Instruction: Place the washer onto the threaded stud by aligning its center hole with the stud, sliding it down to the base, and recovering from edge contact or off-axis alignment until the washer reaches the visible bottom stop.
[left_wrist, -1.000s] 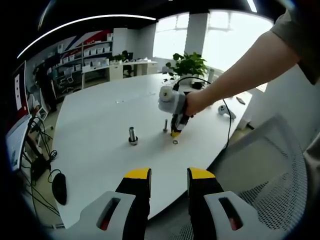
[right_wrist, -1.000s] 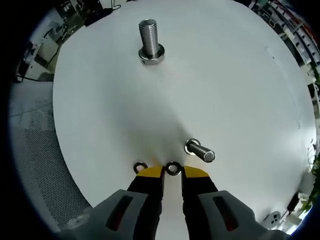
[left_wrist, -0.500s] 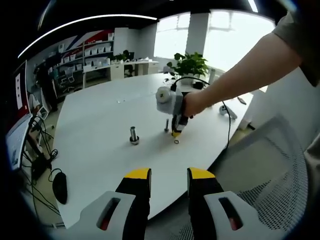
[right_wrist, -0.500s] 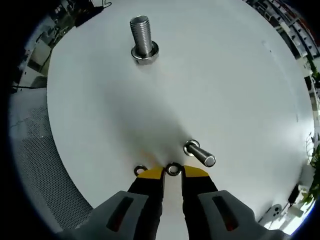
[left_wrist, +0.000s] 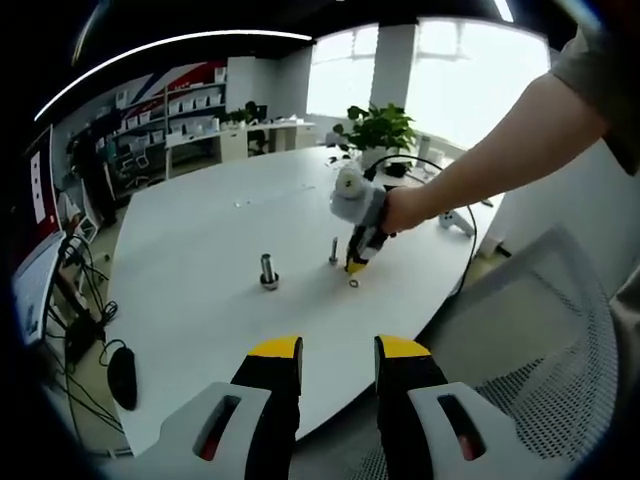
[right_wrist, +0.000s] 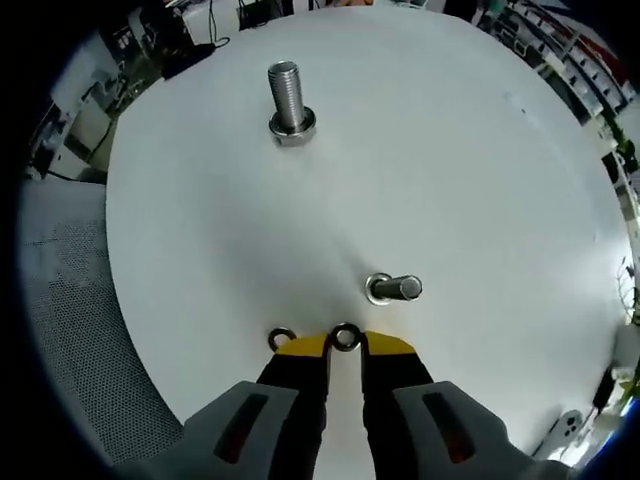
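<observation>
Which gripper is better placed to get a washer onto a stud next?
Right. The right gripper has a small metal ring washer between its yellow tips, beside the short threaded stud. The left gripper hangs off the white table's edge, apart from the parts.

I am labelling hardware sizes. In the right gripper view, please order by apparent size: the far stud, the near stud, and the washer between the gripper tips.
1. Far stud, looks largest, though farther away.
2. Near stud, looks smaller; it points partly toward the camera, so its length is unsure.
3. Washer between the right gripper tips, smallest.
</observation>
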